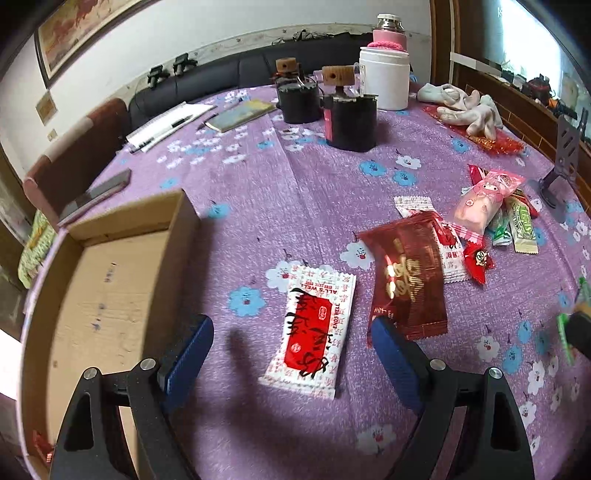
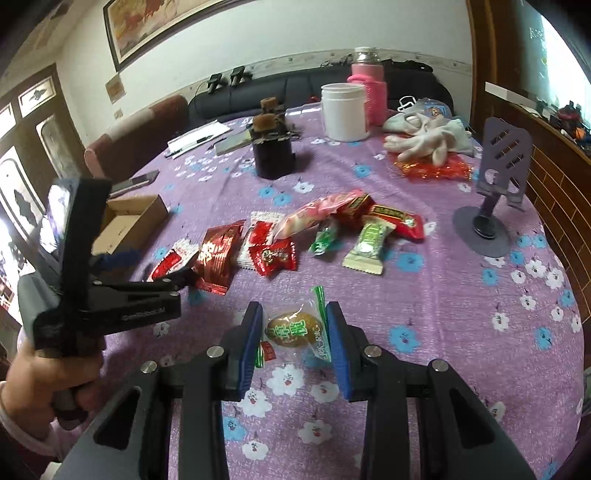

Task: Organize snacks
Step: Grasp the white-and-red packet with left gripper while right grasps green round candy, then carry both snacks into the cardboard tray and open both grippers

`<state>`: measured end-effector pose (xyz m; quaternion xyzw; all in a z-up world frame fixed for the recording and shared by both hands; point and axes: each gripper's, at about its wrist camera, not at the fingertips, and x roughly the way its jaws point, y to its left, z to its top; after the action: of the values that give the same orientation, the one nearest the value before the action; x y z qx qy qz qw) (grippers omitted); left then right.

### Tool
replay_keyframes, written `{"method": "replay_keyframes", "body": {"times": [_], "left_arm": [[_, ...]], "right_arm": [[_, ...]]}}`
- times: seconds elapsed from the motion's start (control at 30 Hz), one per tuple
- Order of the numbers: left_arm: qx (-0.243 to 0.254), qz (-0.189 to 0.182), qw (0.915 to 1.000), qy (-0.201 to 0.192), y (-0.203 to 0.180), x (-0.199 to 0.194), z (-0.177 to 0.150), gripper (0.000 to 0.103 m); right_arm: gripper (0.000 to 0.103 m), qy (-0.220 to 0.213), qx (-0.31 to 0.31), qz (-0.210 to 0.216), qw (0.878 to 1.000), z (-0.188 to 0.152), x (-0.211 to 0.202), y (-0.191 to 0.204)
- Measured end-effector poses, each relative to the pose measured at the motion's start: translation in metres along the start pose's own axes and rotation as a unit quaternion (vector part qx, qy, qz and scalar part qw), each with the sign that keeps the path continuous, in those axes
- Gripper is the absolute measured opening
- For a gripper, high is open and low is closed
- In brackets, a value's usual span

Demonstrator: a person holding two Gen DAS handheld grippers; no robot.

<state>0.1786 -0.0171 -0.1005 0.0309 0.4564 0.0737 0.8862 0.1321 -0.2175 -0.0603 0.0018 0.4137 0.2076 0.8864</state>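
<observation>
My left gripper (image 1: 291, 356) hangs open low over the purple flowered cloth. A white-and-red snack packet (image 1: 310, 332) lies flat between its blue pads, untouched. A dark red foil packet (image 1: 406, 273) lies just right of it, and an open cardboard box (image 1: 177, 236) stands on the left. My right gripper (image 2: 294, 343) is shut on a green-edged clear packet with a brown round snack (image 2: 295, 328) inside, lifted a little off the cloth. Beyond it lies a loose pile of snacks (image 2: 332, 225). In the right wrist view, a hand holds the left gripper (image 2: 155, 266) by the box (image 2: 129, 221).
At the back stand two black pots (image 1: 351, 122), a white jar (image 1: 384, 77) and a pink flask (image 1: 389, 33). White gloves (image 1: 465, 110) lie on red foil at the right. A grey phone stand (image 2: 495, 177) stands right of the pile. Notebooks (image 1: 170, 122) lie at the back left.
</observation>
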Motion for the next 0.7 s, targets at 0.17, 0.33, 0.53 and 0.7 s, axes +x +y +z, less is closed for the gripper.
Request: {"method": "replay_keyframes", "body": {"times": [0.17,0.33,0.53,0.7], "left_arm": [[0.016,-0.026,0.9995,-0.007,-0.008,-0.002,0.003,0.056],[0.014,-0.060,0.9981,-0.001,-0.012,0.000,0.008,0.038],[-0.021,-0.100,0.9947,-0.006,0.005,-0.004,0.000,0.029],[-0.046,-0.138,0.9893,-0.015,0.018,-0.020,-0.014,0.012]], "right_arm": [[0.034,-0.001,0.008,0.004,1.000,-0.002,0.000,-0.002],[0.034,0.000,0.012,0.009,1.000,-0.004,-0.002,0.000],[0.034,-0.011,0.011,0.008,1.000,-0.002,-0.013,0.002],[0.034,-0.019,0.004,0.009,1.000,-0.003,-0.024,0.010]]}}
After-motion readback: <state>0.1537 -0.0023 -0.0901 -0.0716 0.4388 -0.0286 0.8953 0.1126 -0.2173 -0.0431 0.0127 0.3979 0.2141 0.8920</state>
